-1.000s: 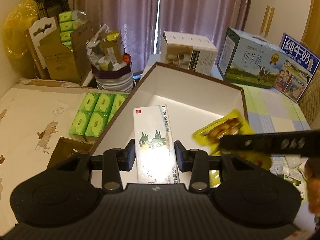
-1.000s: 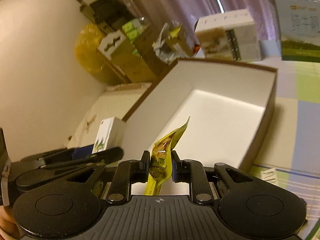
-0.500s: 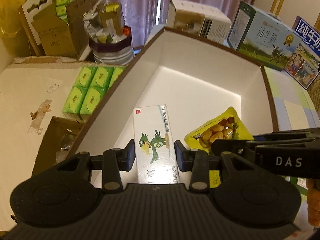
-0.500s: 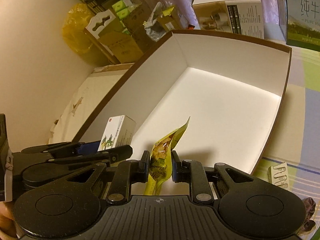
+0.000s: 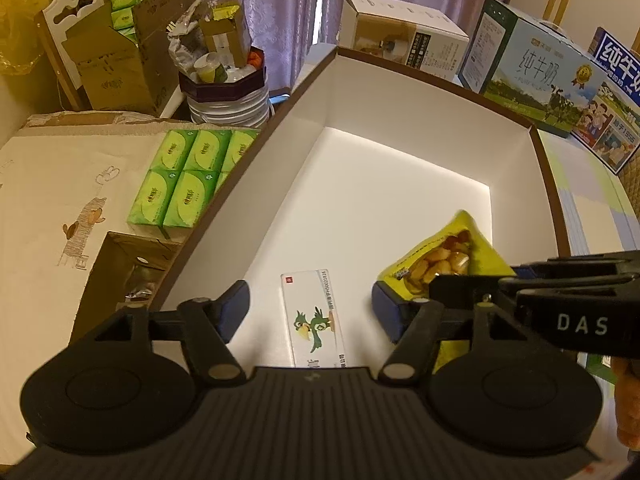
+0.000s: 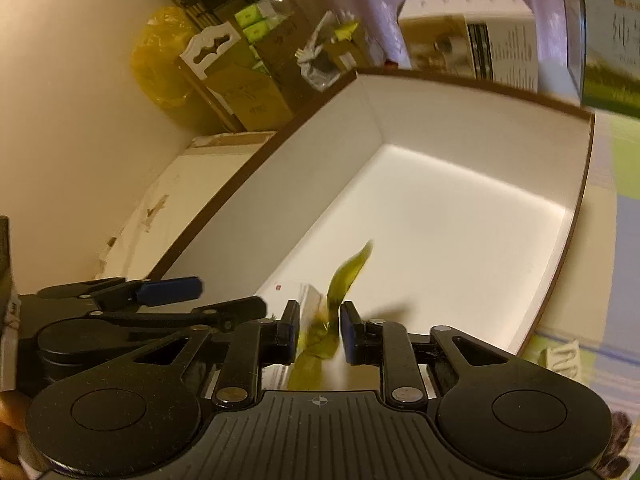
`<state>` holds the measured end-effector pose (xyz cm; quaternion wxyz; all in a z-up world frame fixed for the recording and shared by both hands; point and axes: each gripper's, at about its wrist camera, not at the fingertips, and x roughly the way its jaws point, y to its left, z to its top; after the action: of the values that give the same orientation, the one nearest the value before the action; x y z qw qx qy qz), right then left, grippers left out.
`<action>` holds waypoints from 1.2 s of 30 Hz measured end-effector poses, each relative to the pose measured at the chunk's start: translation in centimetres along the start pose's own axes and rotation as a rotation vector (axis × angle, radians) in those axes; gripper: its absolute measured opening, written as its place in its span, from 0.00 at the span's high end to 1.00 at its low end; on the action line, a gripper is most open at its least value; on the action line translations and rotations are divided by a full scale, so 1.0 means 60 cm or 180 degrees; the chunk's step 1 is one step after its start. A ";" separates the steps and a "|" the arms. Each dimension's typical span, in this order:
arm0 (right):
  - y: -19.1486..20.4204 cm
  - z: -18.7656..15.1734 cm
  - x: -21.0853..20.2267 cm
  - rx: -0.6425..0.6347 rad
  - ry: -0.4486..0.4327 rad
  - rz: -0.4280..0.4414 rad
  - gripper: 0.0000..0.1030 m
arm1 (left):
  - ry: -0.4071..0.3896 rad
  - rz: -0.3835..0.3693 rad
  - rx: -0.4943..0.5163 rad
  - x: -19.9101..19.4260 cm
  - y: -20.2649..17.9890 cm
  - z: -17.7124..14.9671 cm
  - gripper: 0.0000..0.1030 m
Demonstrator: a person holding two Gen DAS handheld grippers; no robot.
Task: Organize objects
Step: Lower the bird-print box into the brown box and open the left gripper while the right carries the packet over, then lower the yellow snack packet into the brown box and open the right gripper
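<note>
Both grippers are dropping lower into the box (image 5: 400, 92) compared to a second ago, and both sets of jaws have just been opening. My left gripper (image 5: 310, 312) is now standing wide, pads well clear of the carton (image 5: 314, 316) it was clamping before, so the carton is lying flat on the white box floor between the fingers, bird logo facing up, near the front left of the box. My right gripper (image 6: 320, 330) is parting too, and the pouch (image 6: 334, 312) is sitting blurred in the gap with daylight on both sides, so I'm reading that as let go, not squeezed. From the left camera the pouch (image 5: 440, 264) is showing its yellow face and the snack window, tilting just right of the carton, with the right gripper's black arm crossing in front of it. Outside the box I'm seeing green packs (image 5: 180, 180) stacked on the cloth at left, a milk case (image 5: 536, 76) behind at right, and a white box (image 5: 400, 36) by the curtain.
</note>
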<state>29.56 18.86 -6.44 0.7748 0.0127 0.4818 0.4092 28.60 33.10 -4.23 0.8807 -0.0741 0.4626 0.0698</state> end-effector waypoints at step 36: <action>-0.013 -0.052 -0.160 -0.0342 -0.0331 0.0419 0.42 | -0.0346 0.0299 -0.0262 -0.140 -0.061 -0.058 0.25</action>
<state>25.74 10.96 -1.38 0.7697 0.0239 0.4164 0.4833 21.77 28.38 1.00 0.8965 -0.0845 0.4139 0.1339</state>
